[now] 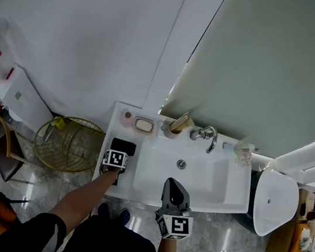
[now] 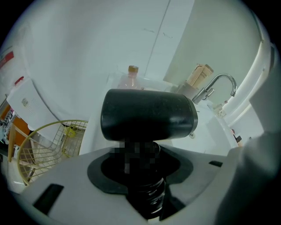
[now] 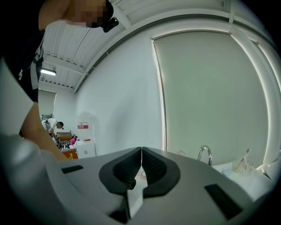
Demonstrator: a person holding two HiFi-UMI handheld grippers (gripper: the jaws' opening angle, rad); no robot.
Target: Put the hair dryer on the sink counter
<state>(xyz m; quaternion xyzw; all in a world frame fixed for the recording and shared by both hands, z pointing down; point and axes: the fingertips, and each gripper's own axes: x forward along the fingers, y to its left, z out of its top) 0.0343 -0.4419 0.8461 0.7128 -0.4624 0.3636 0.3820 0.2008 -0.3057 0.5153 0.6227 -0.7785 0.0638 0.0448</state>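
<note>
Dryer look: the dryer (image 2: 148, 115) is all black and matte, with a stubby barrel body lying crosswise. The handle runs straight down from the middle, and there's a ribbed, coiled collar at the bottom of it.

Dryer spot: from the head view the dryer (image 1: 123, 146) is over the left end of the counter (image 1: 149, 197). That puts it left of the basin (image 1: 196, 179) and just in front of the soap dish (image 1: 143, 125). Honestly can't tell if it's touching the counter or hanging just over it.

Left gripper: the left gripper (image 2: 140, 165) is clamped on the dryer's handle, with a pad on each side and the barrel sticking out past the tips. In the head view the left gripper (image 1: 116, 166) is angled steeply down.

Right gripper: the right gripper (image 3: 141, 154) has its jaws pressed together with nothing in them. From above, the right gripper (image 1: 174, 185) sits over the counter's front edge, in front of the basin and well apart from the dryer.

Around it: there's a chrome faucet (image 2: 219, 83) behind the basin and a pinkish bottle (image 2: 132, 77) at the back left corner. A gold wire basket (image 1: 68, 144) stands on the floor beside the counter's left end.
</note>
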